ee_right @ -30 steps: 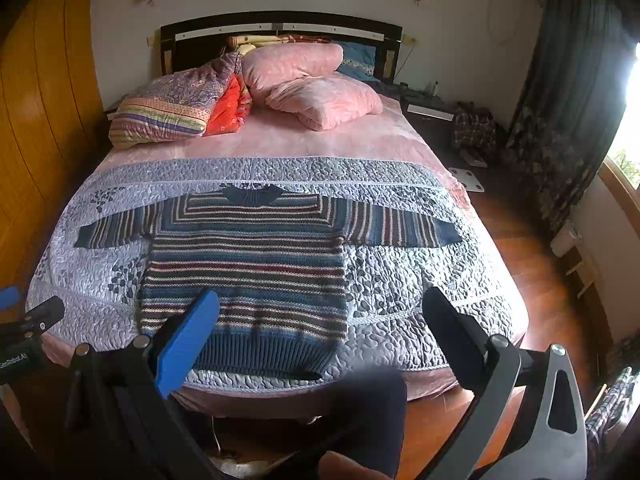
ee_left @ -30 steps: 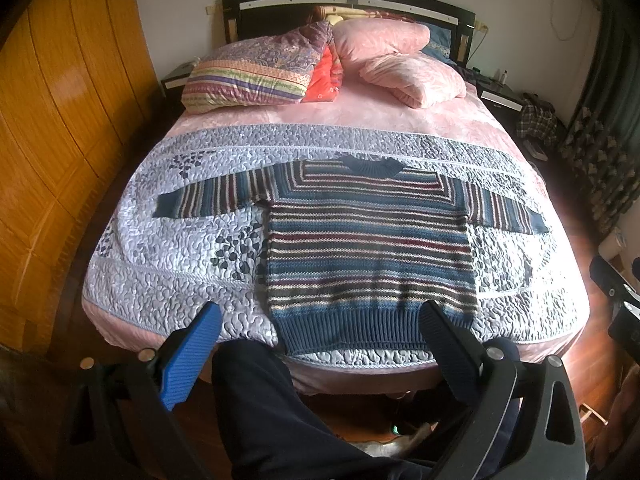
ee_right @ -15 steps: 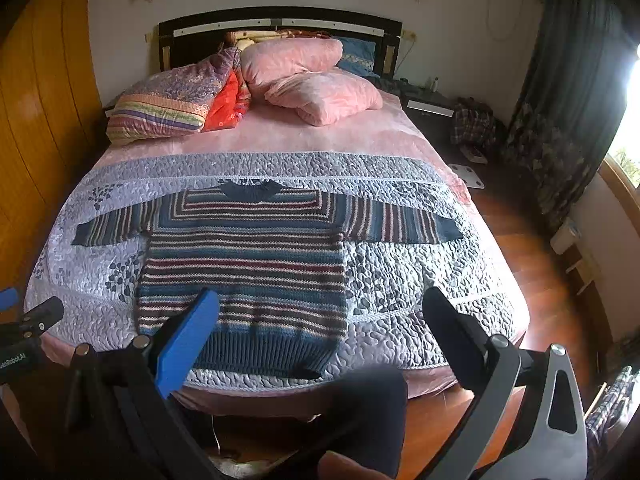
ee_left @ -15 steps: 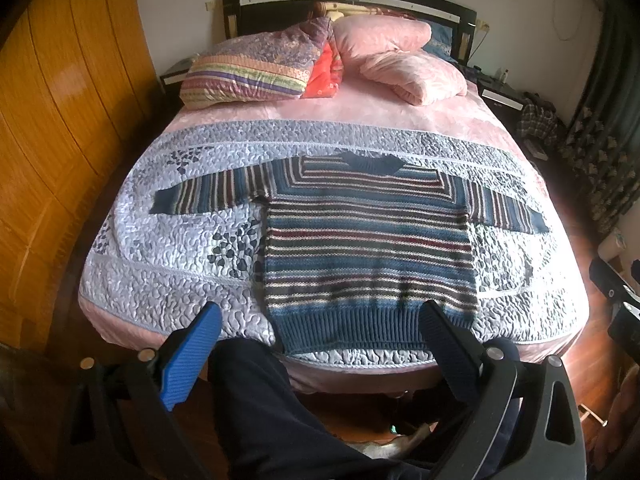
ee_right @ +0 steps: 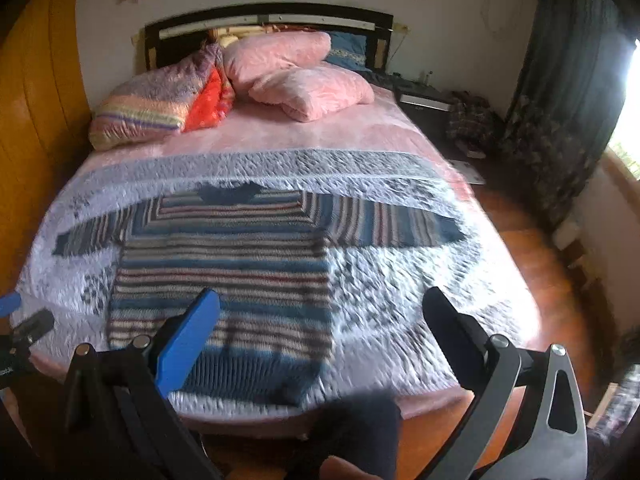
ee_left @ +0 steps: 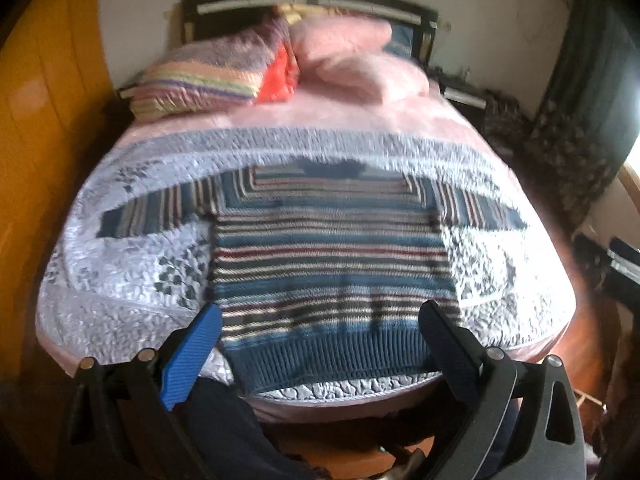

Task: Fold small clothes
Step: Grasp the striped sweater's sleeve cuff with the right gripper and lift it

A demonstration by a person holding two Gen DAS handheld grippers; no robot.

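In the left wrist view the left tongs (ee_left: 320,322) have swung in toward the bed since a moment ago: the sweater (ee_left: 332,272) now fills more of the frame, its hem lying just ahead, between the wide-spread, empty jaws, and the blur says the move is still on. I judge this the approach to a first grasp; nothing is folded yet, both sleeves lie out flat. In the right wrist view the right tongs (ee_right: 320,304) have also closed in, jaws wide and empty, the sweater (ee_right: 224,264) ahead and to their left, bare quilt (ee_right: 400,280) straight ahead. The quilt is soft and puckered over a pink sheet; pillows (ee_right: 296,76) sit far ahead by the headboard, curtains (ee_right: 560,120) to the right, wood panels to the left.
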